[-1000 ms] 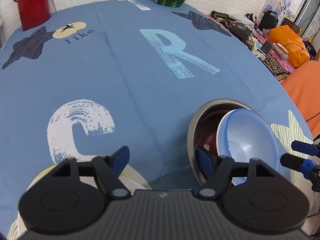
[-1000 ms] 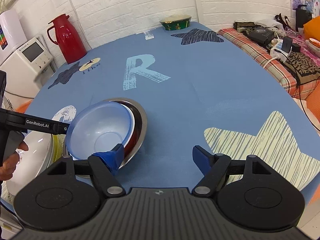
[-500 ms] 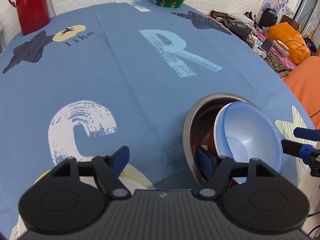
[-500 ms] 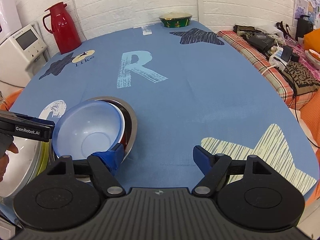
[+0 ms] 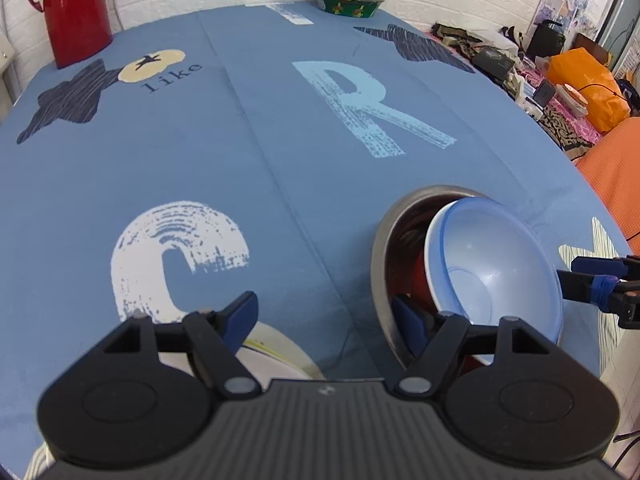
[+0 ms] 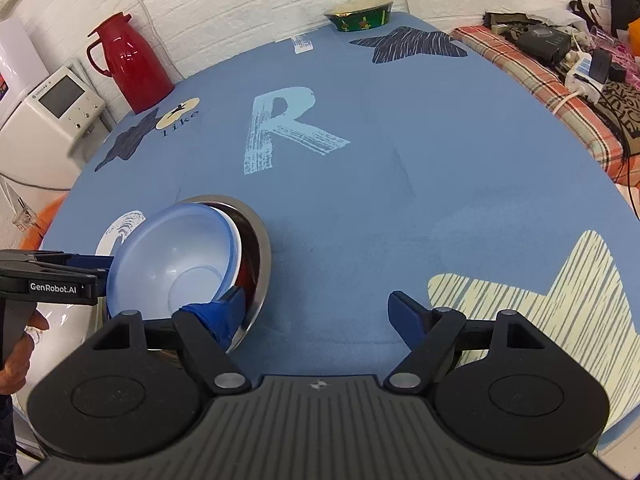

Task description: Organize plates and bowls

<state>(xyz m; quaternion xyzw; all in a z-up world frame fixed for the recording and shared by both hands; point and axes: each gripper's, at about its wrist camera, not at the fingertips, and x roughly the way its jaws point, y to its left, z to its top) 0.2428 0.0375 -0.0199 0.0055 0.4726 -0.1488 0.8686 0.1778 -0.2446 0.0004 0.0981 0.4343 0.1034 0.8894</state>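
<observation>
1. The steel bowl (image 6: 256, 240) looks like polished metal, its wall shiny.
2. Nested in the steel bowl, the pale blue bowl (image 6: 176, 256) looks like smooth, semi-matt plastic.
3. Under the steel bowl, the blue tablecloth (image 6: 400, 200) is matt woven cloth with faint creases.
4. Far behind the steel bowl, the red jug (image 6: 128, 64) is glossy.

Both views bright, even indoor light, source overhead, not in frame. Shadows soft and short: faint dark patch on bench (image 6: 400, 216) right of steel bowl (image 6: 260, 256). Small white glare streaks on red thermos (image 5: 76, 12) and inside blue bowl (image 6: 176, 260); steel rim mirrors red. Strong fisheye bend: bench edge bulges round, brick wall (image 6: 248, 8) lines curve, corners vignetted black. Centre sharp, printed letters crisp; far right clutter soft, slightly smeared. Near hand-held gripper (image 6: 316, 312) body dark, little detail.
</observation>
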